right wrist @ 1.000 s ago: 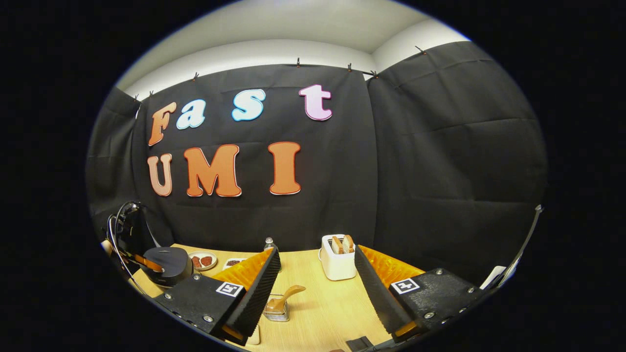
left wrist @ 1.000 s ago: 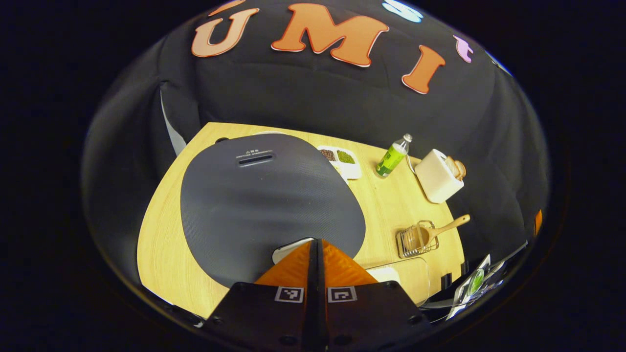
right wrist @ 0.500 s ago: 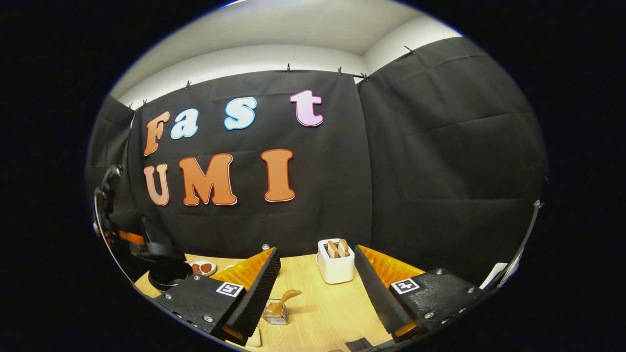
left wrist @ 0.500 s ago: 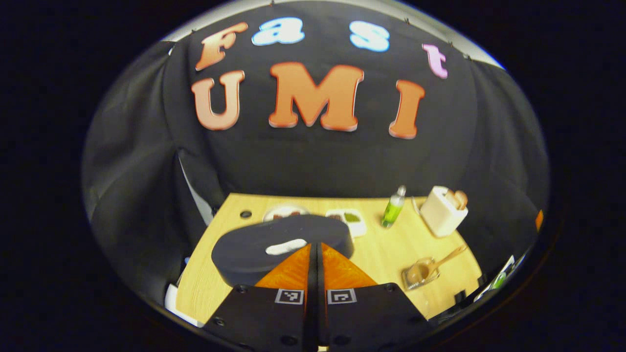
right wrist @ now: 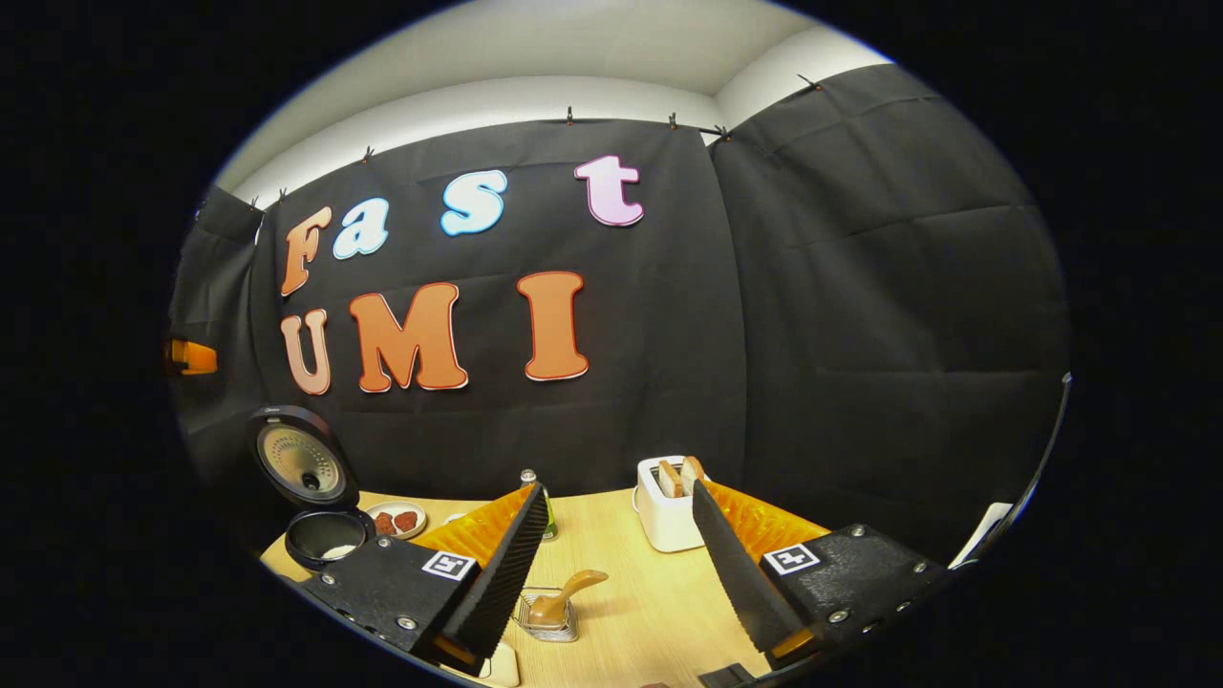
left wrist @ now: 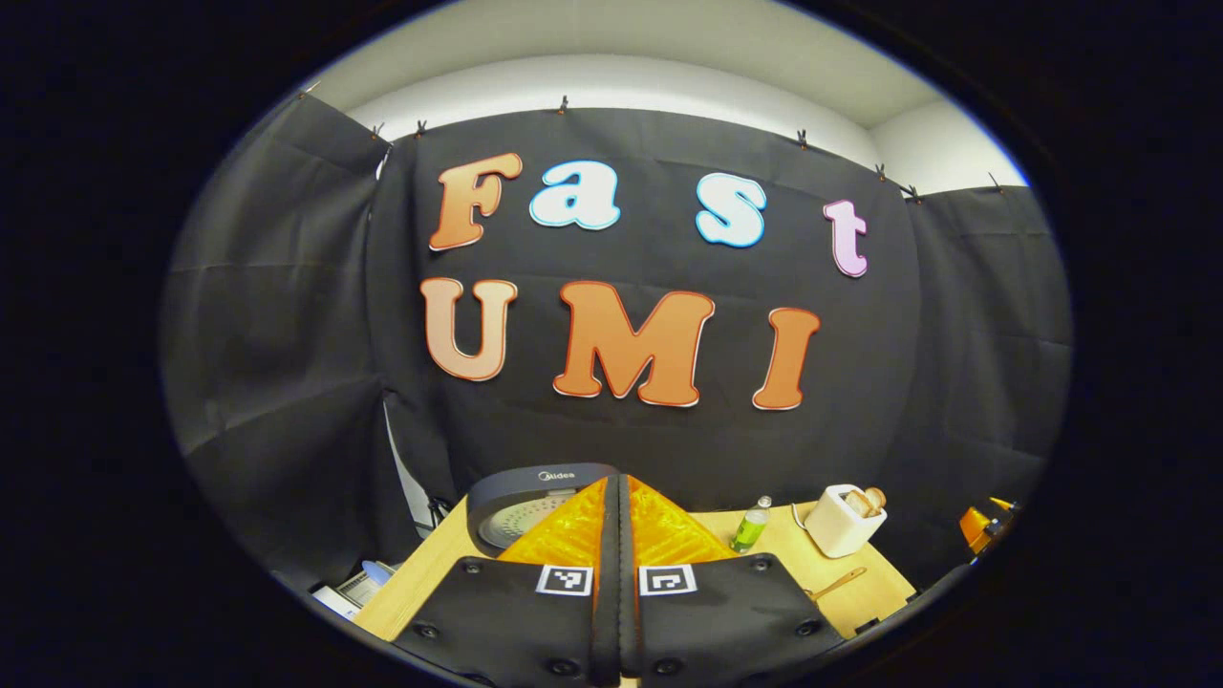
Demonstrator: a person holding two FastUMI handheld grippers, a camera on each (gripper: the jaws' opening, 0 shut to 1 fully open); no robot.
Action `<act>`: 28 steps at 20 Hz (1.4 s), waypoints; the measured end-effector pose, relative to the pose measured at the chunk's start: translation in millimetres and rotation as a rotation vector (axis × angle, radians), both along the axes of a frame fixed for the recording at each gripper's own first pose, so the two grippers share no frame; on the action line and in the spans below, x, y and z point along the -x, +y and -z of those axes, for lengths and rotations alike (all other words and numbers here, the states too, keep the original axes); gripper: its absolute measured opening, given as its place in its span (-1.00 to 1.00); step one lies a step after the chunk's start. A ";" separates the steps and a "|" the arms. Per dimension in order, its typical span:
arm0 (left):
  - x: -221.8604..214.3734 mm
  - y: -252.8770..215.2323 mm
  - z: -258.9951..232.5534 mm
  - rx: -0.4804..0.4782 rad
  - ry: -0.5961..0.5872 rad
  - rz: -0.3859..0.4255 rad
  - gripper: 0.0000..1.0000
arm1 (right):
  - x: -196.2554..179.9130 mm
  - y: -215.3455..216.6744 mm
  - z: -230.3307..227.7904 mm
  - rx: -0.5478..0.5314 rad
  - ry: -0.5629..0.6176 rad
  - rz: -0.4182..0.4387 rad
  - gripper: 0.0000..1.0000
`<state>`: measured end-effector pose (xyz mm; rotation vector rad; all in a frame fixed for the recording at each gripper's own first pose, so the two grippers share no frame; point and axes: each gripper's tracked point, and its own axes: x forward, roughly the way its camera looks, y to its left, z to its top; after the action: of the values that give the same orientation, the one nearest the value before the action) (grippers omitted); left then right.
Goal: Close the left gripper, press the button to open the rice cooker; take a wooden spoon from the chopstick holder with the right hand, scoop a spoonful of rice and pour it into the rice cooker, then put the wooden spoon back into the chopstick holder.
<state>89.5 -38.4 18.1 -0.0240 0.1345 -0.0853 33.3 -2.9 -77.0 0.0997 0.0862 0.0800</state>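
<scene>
The dark rice cooker (right wrist: 320,537) stands at the table's left end with its lid (right wrist: 296,461) swung upright and the pot open. In the left gripper view that lid (left wrist: 521,495) rises just behind my left gripper (left wrist: 618,480), which is shut with nothing between its fingers and held above the table. The wooden spoon (right wrist: 564,597) leans in the wire chopstick holder (right wrist: 547,621). My right gripper (right wrist: 617,489) hovers open over the table's near side, with the holder below and between its fingers. The spoon's handle (left wrist: 837,583) lies far right of the left gripper.
A white toaster (right wrist: 667,506) with bread stands at the back. A green bottle (left wrist: 752,528) stands left of it, and a small plate (right wrist: 396,521) with red pieces sits next to the cooker. The wooden table (right wrist: 631,612) ends near the booth wall.
The left gripper lifted off the cooker and tilted up toward the wall. The cooker's lid, closed a second ago, has sprung open. The right gripper has hardly moved.
</scene>
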 end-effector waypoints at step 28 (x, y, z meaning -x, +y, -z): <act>45.7 118.1 -39.5 -0.095 -0.114 -0.288 1.00 | -82.1 99.6 235.6 -0.244 0.488 -0.095 -0.45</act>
<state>43.8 79.7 57.6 0.0566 0.0203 0.2068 115.4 96.7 -312.6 0.3582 0.5697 0.1603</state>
